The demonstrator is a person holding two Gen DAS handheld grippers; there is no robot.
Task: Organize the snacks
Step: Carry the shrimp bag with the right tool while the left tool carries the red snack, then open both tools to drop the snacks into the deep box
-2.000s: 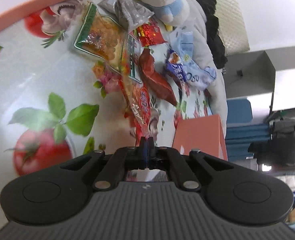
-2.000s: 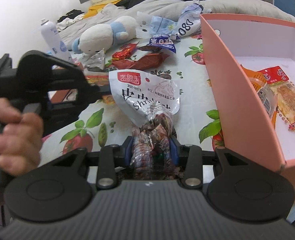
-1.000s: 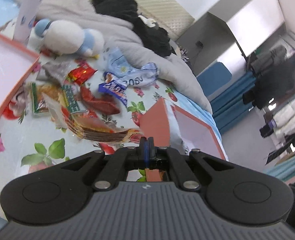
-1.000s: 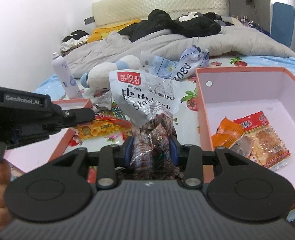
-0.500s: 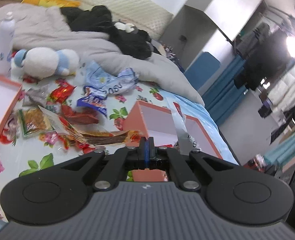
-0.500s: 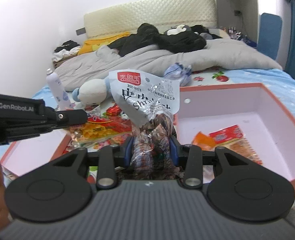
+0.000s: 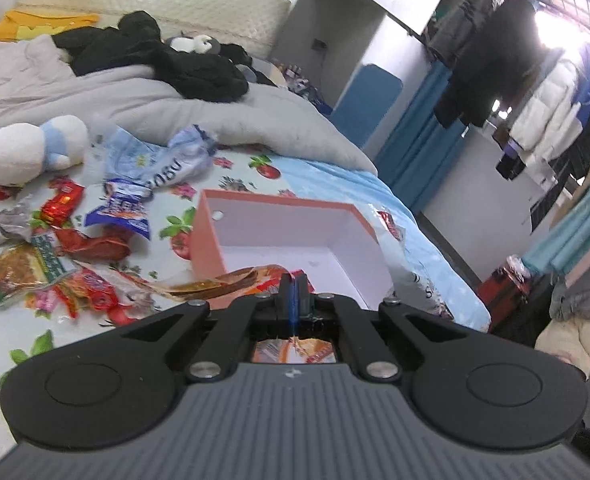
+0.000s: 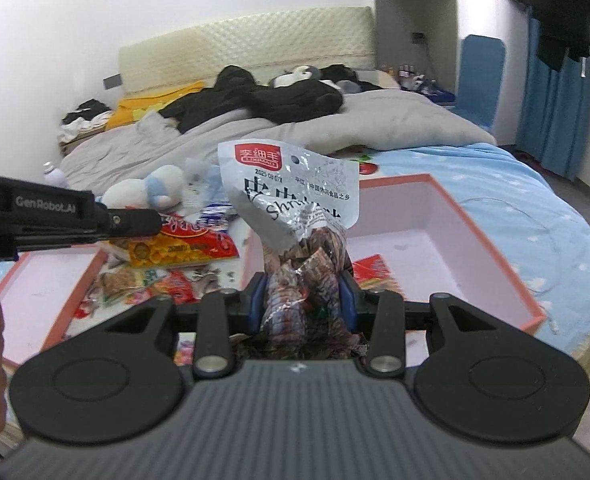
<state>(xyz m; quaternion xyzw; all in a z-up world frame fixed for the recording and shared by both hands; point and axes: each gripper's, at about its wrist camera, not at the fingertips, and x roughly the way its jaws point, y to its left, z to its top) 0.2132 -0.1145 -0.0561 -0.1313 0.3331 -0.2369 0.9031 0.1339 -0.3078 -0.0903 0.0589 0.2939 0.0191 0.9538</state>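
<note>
two grippers up over the flowered bedspread (image 7: 231, 168), both clenched on snack packets. left gripper (image 7: 293, 280) pinched flat on one end of a long clear packet with orange and red print (image 7: 215, 282), trailing off leftward, over the near left corner of the pink box (image 7: 283, 202). right gripper (image 8: 301, 300) clamped around the crumpled lower half of a silver snack bag (image 8: 291, 196) with a red label and black lettering — upper half standing upright above the fingers (image 8: 345, 300), dark mottled contents bunched between the pads. same pink box (image 8: 447, 188) open behind the silver bag toward the right edge of the bed, white inside, with a red and orange packet (image 8: 371, 270) lying on its floor. second pink tray (image 8: 47, 280) near the left edge of the bed, partly behind the left gripper's black body (image 8: 59, 216). loose snacks scattered on the bedspread between the two: a blue and white wrapper (image 7: 121, 210), a small red packet (image 7: 63, 202), a dark red packet (image 7: 95, 246), a green-edged packet of brown pieces (image 7: 19, 272). white and blue plush toy (image 7: 31, 148) lying farther back by the grey duvet (image 7: 143, 100) — black clothing (image 7: 155, 60) piled on top of that.
</note>
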